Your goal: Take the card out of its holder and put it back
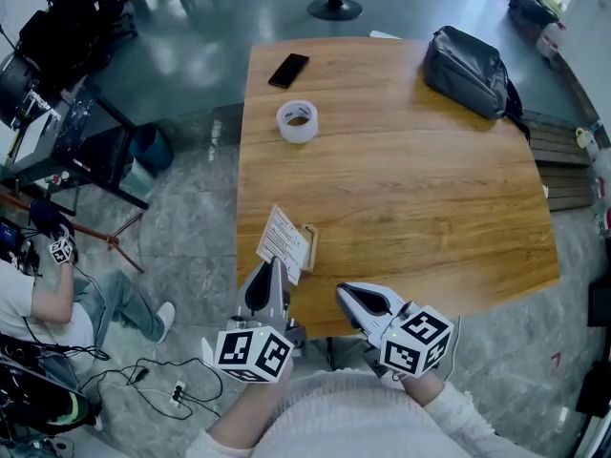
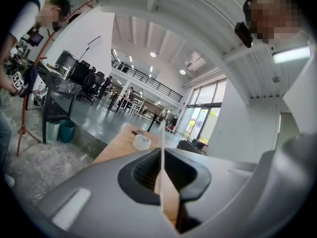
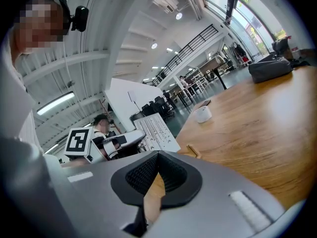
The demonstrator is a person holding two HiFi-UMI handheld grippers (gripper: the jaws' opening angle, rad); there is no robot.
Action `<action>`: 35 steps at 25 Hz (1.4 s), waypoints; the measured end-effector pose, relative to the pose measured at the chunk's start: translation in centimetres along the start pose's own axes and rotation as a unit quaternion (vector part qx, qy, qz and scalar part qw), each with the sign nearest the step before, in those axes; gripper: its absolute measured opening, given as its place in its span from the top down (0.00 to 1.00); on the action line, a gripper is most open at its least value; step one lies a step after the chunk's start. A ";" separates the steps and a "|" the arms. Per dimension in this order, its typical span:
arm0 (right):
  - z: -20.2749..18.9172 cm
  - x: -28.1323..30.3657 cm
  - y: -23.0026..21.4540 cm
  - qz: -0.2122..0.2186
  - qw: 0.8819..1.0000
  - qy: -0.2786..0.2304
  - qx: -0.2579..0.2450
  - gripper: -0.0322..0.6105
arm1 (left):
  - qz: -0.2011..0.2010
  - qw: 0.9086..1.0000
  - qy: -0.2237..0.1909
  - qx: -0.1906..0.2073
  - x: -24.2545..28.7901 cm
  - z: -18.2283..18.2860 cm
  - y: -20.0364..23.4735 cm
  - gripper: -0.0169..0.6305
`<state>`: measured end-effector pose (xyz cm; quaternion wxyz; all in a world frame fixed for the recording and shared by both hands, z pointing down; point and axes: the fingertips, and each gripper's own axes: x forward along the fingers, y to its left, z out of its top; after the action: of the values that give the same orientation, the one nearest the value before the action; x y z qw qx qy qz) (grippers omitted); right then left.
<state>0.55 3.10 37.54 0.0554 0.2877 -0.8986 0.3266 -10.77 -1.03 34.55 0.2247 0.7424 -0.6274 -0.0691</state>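
White card [image 1: 284, 237] in left gripper [image 1: 276, 267], long axis pointing away

Card [image 1: 284, 239]: white, printed with fine rows of text (not legible), pinched by its near edge in the left gripper [image 1: 275, 265], face tilted upward, over the near-left part of the table [image 1: 430, 189]. Holder [image 1: 309, 247]: small pale wooden block, lying on the table just beside the card's right edge.

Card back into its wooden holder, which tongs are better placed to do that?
Left, probably. The left tongs pinch the card by its edge, right beside the wooden holder; the right tongs are shut on nothing and sit farther from it.
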 end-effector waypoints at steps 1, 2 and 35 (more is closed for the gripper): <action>0.0 0.0 -0.1 -0.001 1.000 0.000 0.001 0.96 | 0.000 1.000 -0.003 0.000 0.2 0.2 0.1 0.94; 0.1 0.1 -0.2 -0.002 1.000 0.001 0.002 0.96 | 0.000 1.000 -0.007 0.001 0.4 0.4 0.2 0.94; -5.4 0.0 -2.7 -0.038 0.996 0.056 0.058 0.96 | -0.005 0.994 -0.070 0.080 3.1 -0.9 1.0 0.94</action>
<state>1.53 4.78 43.27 0.1009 0.3059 -0.8621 0.3912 -10.71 -3.92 36.32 0.1202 0.7542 -0.6416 -0.0715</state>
